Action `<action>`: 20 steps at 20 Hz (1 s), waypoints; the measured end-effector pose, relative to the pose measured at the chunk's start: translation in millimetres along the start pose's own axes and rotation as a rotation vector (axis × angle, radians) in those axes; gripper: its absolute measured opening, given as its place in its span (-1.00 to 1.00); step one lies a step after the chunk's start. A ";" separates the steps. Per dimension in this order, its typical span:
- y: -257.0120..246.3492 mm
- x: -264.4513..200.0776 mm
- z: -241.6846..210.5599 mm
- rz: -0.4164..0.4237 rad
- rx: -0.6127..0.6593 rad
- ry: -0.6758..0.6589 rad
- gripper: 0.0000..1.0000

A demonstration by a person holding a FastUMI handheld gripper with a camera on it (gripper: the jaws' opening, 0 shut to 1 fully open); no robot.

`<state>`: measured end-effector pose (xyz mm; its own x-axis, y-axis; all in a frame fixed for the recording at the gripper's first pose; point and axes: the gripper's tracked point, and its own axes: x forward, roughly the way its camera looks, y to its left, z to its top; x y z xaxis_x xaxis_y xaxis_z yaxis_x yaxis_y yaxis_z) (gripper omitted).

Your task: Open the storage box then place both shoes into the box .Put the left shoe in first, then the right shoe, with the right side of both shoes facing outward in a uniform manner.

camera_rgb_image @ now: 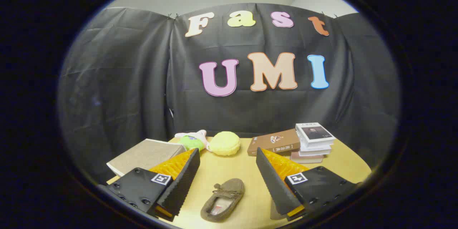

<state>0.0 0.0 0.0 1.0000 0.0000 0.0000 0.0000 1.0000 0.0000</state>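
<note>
spread wide and empty, tongs [228, 171] hover over the brown shoe [223, 200] lying between their fingers at six o'clock on the tabletop [343, 161]; they should descend squarely and pinch its sides.

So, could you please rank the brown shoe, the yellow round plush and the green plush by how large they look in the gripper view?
1. Brown shoe, lying between the open gripper fingers; nearness inflates it.
2. Yellow round plush, beyond the fingers.
3. Green plush, beside it and partly hidden.
</note>
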 end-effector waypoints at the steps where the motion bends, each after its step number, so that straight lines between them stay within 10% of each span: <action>1: -0.2 0.9 -0.9 0.007 0.012 0.002 1.00; 20: 30.7 3.7 -23.0 0.140 0.183 0.024 0.96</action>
<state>3.7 30.7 -23.0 0.9900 0.1409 -0.0114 -0.1364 0.9735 0.1835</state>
